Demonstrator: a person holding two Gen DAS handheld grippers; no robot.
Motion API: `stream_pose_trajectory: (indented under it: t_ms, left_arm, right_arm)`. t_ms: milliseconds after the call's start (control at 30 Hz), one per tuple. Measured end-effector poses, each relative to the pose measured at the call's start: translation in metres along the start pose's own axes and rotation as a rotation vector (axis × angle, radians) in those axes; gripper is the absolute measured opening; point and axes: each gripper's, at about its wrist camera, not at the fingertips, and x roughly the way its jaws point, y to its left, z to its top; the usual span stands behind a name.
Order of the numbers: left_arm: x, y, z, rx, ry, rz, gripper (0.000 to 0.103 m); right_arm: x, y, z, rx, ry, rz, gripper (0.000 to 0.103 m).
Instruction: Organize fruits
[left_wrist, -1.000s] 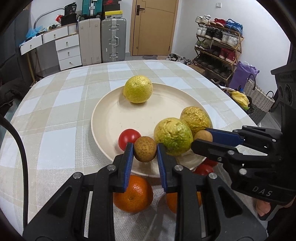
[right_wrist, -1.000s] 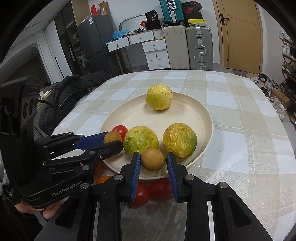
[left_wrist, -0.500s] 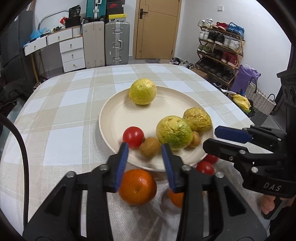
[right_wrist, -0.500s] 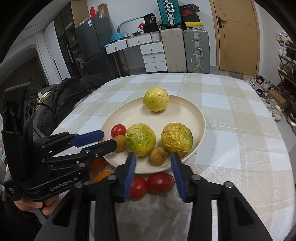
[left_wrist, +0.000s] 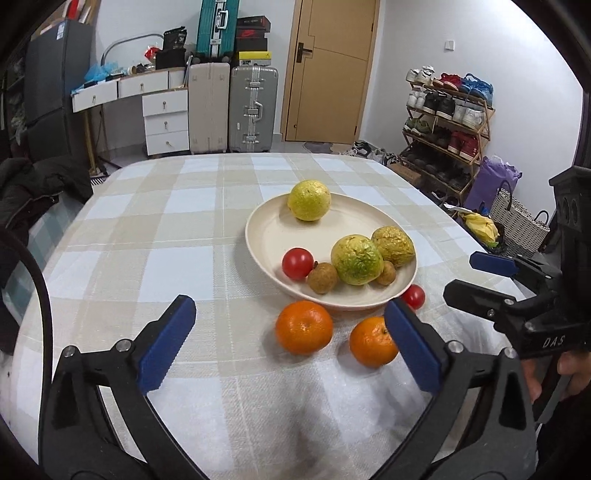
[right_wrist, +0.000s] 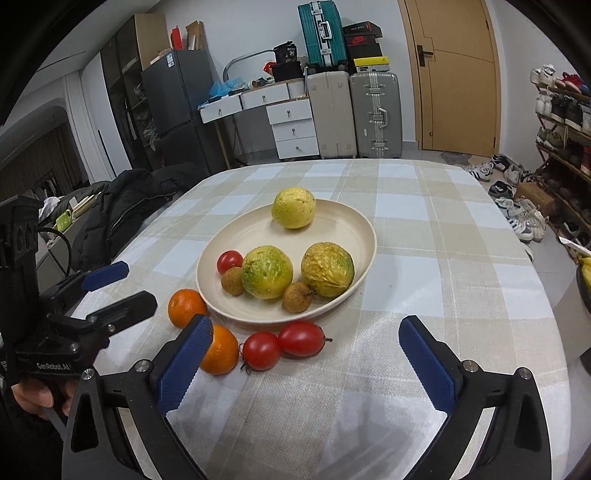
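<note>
The left claw (left_wrist: 291, 339) stands wide apart with nothing between its blue pads, its jaws having just been opening; the right claw (right_wrist: 303, 363) is likewise spread wide and empty, its jaws also having just been opening. Both hang above the near edge of the checked surface (right_wrist: 461, 229), short of the plate (right_wrist: 354, 229). On the plate lie three large yellow-green fruits: one (right_wrist: 293, 207) alone at the far side, two (right_wrist: 267, 271) (right_wrist: 327, 269) side by side near the front. A small brown fruit (right_wrist: 232, 281) sits by the left one, touching a red tomato (right_wrist: 229, 261); a second brown fruit (right_wrist: 297, 296) rests between the two large ones at the front rim. Off the plate, just beside its near rim, lie two oranges (right_wrist: 183, 307) (right_wrist: 221, 350) and two tomatoes (right_wrist: 261, 350) (right_wrist: 301, 338), the tomatoes touching each other. A hand (right_wrist: 40, 398) grips the left tool's handle.
</note>
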Motion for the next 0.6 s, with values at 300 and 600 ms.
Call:
stream_pose_trajectory:
  t_ms: [300, 600]
  left_arm:
    - [-0.005, 0.011, -0.005, -0.016, 0.016, 0.010, 0.102]
    - [0.005, 0.003, -0.010, 0.014, 0.056, 0.005, 0.102]
  right_arm:
    - [-0.002, -0.001, -0.005, -0.023, 0.024, -0.013, 0.103]
    - [0.010, 0.003, -0.010, -0.050, 0.086, -0.062, 0.103]
